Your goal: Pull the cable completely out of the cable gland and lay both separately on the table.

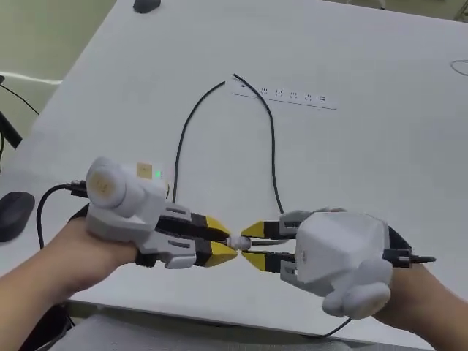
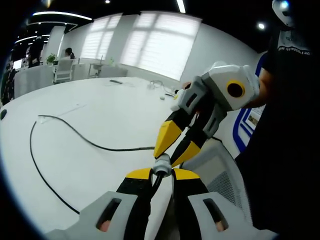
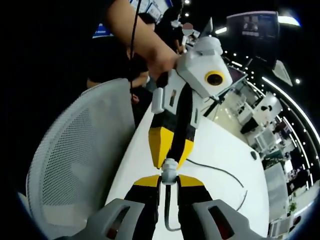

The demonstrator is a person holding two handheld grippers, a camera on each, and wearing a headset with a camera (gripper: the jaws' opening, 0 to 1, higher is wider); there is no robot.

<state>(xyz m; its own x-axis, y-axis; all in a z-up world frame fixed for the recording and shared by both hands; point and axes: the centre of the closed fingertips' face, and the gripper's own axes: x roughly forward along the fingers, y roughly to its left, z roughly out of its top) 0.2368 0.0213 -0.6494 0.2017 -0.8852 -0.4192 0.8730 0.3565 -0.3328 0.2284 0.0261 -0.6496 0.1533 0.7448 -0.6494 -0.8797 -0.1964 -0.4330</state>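
On the white table, a dark mouse is located at the far left edge. The left hand is wrapped around the rear of the left gripper, with the forearm entering from the lower left. This gripper is held low over the near table edge, roughly level, with its jaws directed to the right. The jaws are clenched, and the cable gland is seated at their yellow tips. In the left gripper view, a short dark run of cable is seen between the 2 jaws behind the gland.

The black cable is laid out on the table as 2 strands. Both lead away from the grippers and converge beside a white power strip.

The right gripper is opposed to the left one, tip to tip, with its jaws directed to the left and meeting the gland from the other side. Its jaws are closed on the cable just behind the gland; in the right gripper view the cable is seen running back between them. The right hand is placed behind the white housing, with the wrist entering from the lower right. The gland is threaded on the cable and suspended between the 2 grippers, above the table surface. A mesh chair back is seen beside the table edge
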